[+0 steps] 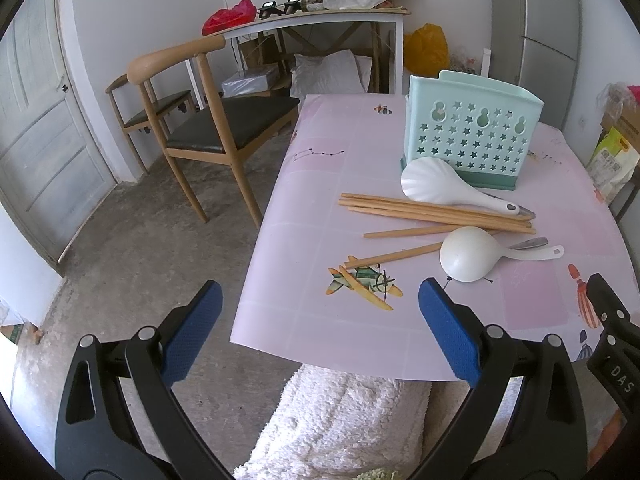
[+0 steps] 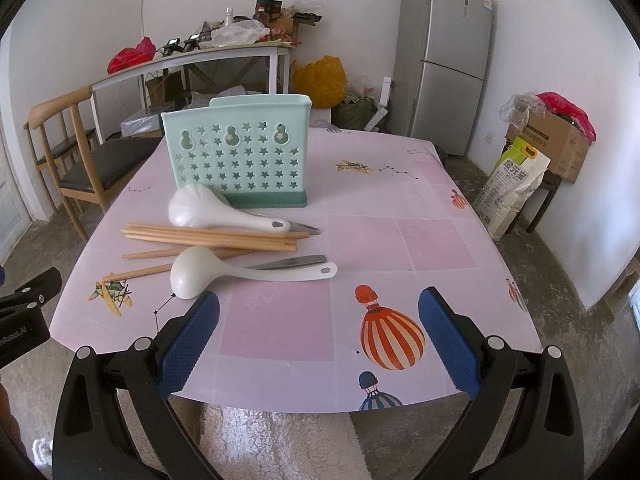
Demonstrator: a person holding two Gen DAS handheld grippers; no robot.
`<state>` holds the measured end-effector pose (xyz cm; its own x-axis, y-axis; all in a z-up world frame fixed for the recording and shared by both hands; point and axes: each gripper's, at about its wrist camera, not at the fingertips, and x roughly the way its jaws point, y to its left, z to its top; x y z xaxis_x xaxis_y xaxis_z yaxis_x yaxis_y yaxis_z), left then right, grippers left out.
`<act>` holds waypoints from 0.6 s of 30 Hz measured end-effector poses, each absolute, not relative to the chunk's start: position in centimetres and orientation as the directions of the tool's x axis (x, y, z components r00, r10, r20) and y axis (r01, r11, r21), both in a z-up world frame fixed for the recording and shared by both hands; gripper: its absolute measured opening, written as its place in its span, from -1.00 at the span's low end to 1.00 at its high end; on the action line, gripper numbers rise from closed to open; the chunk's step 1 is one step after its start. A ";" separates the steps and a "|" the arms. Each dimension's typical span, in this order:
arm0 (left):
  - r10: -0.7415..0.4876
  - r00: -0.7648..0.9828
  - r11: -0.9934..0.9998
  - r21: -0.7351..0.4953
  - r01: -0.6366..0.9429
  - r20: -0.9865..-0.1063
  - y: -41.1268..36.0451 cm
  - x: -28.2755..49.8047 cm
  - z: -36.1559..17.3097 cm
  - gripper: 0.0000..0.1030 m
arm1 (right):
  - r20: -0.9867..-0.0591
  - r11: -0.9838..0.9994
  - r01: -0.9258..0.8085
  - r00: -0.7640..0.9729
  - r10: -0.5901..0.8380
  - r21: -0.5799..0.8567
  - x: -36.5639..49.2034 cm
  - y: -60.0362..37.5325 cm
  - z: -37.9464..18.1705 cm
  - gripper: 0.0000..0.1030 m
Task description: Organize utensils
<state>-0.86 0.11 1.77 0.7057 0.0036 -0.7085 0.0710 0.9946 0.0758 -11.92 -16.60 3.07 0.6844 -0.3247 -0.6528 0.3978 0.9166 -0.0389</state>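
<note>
A mint-green utensil holder [image 1: 472, 136] [image 2: 240, 156] with star cut-outs stands on the pink table [image 1: 328, 216] [image 2: 400, 220]. In front of it lie a white rice paddle [image 1: 436, 184] [image 2: 208, 212], several wooden chopsticks [image 1: 424, 210] [image 2: 208, 236], a white ladle [image 1: 472, 256] [image 2: 200, 270] and metal handles [image 1: 528, 243] [image 2: 296, 261] partly under them. My left gripper [image 1: 320, 300] is open and empty at the table's near left corner. My right gripper [image 2: 320, 312] is open and empty over the near edge, its left finger [image 2: 192, 340] close to the ladle bowl.
Two wooden chairs [image 1: 208, 120] [image 2: 76, 152] stand left of the table. A cluttered side table [image 1: 320, 16] [image 2: 192, 56] is at the back, a grey fridge [image 2: 448, 60] at the right, and a rice bag [image 2: 512, 188] and boxes by the right wall. A white fleece [image 1: 340, 428] lies below.
</note>
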 end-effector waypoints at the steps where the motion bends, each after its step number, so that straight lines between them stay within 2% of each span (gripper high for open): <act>1: 0.000 0.706 0.995 0.073 0.073 -0.708 0.0 -0.7 1.5 0.84 | -0.654 0.917 0.397 0.684 -0.325 -0.040 -11.9 -16.6 3.1 0.88; 18: 0.003 0.704 0.994 0.077 0.073 -0.710 1.0 -0.9 1.5 0.84 | -0.654 0.917 0.398 0.683 -0.324 -0.040 -11.8 -16.5 3.0 0.88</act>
